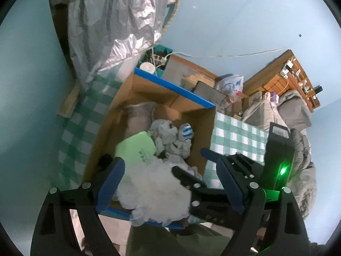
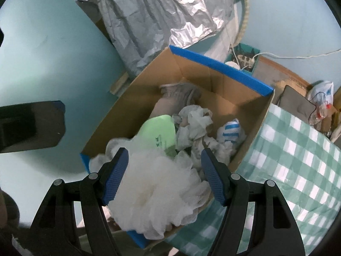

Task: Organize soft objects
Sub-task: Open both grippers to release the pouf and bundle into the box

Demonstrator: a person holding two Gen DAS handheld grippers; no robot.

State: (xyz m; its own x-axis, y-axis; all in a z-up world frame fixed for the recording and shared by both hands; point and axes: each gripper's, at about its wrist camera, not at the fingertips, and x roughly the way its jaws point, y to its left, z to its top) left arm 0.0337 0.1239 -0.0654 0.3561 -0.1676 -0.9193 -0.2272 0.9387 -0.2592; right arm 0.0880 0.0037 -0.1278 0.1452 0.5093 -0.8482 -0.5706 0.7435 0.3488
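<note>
Billowing white mesh pouf (image 2: 157,189), seemingly frilly

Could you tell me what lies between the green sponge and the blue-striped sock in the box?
Crumpled grey-white cloths, seen in both wrist views.

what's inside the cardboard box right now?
In the cardboard box: white mesh pouf at the near edge, between the right gripper fingers; green sponge, crumpled grey cloth, blue-striped sock, grey sock. Anything beneath the pile is covered.
</note>
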